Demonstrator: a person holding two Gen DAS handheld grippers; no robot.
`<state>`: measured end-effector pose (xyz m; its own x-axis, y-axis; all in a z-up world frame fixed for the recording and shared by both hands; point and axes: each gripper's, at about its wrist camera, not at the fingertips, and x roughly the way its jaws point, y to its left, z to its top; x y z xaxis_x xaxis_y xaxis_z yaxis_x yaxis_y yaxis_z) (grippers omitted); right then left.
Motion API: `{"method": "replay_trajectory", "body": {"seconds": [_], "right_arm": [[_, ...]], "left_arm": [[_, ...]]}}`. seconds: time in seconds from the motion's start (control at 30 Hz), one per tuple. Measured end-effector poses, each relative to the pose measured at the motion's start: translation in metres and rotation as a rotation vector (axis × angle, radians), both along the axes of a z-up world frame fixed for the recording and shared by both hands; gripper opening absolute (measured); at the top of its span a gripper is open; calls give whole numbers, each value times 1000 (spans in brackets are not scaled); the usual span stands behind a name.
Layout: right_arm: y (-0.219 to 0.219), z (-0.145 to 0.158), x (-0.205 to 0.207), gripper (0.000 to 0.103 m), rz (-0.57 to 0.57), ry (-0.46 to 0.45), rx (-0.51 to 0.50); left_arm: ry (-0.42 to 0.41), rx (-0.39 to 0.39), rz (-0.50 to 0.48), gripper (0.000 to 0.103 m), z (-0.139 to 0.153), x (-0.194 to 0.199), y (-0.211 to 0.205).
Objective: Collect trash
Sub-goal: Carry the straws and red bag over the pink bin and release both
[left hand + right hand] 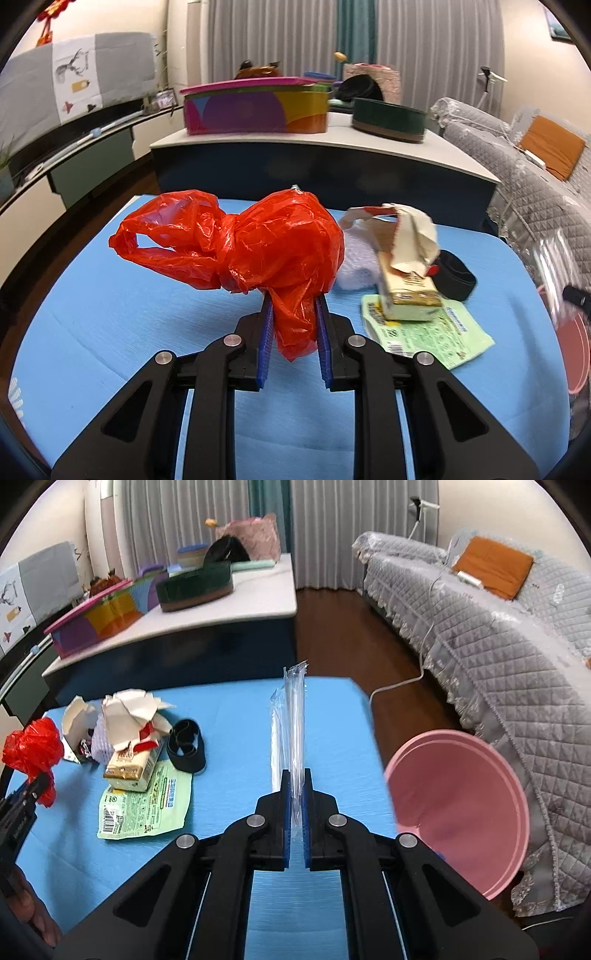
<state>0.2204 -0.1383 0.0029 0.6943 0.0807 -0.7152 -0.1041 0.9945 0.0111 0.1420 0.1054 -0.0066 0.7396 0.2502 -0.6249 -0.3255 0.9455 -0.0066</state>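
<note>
The left gripper (294,325) clamps a knotted red plastic bag (258,243) above the blue table (110,314); the right gripper (295,797) pinches a clear plastic wrapper (294,716) upright near the table's right edge. Beyond that edge sits a pink basin (465,812). Torn cartons (129,734) lie toward the far left corner.

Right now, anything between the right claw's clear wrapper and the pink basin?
Nothing visible. The right claw is shut on the clear plastic wrapper above the blue table. The pink basin sits just off the table's right edge, and the gap between holds only bare table and floor.
</note>
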Motion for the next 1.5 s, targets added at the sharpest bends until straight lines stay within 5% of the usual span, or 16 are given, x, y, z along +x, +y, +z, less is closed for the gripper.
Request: {"method": "replay_trajectory", "body": {"seconds": [0.47, 1.5], "right_arm": [[-58, 44, -26, 5, -67, -127, 33], [-191, 70, -8, 5, -282, -151, 88]], "left_arm": [[-2, 67, -153, 21, 9, -2, -59], [-35, 47, -450, 21, 50, 55, -203]]}}
